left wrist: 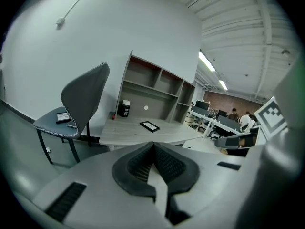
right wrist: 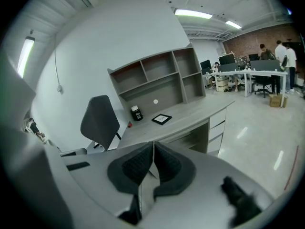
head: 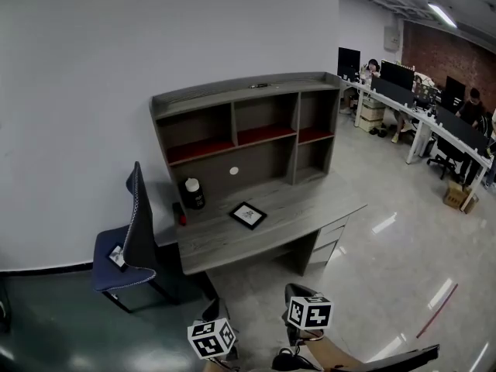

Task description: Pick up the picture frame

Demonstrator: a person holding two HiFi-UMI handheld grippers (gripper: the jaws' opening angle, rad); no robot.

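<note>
The small black picture frame point(head: 247, 215) lies flat on the grey wooden surface point(head: 225, 245). Left gripper point(left wrist: 153, 148) and right gripper point(right wrist: 153, 146) — fingers together, empty.

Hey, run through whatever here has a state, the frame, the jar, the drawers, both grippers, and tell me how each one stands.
Frame: lying flat on the desk, not held.
Jar: upright, capped.
Drawers: closed.
Left gripper: shut, empty, short of the desk.
Right gripper: shut, empty, short of the desk.
</note>
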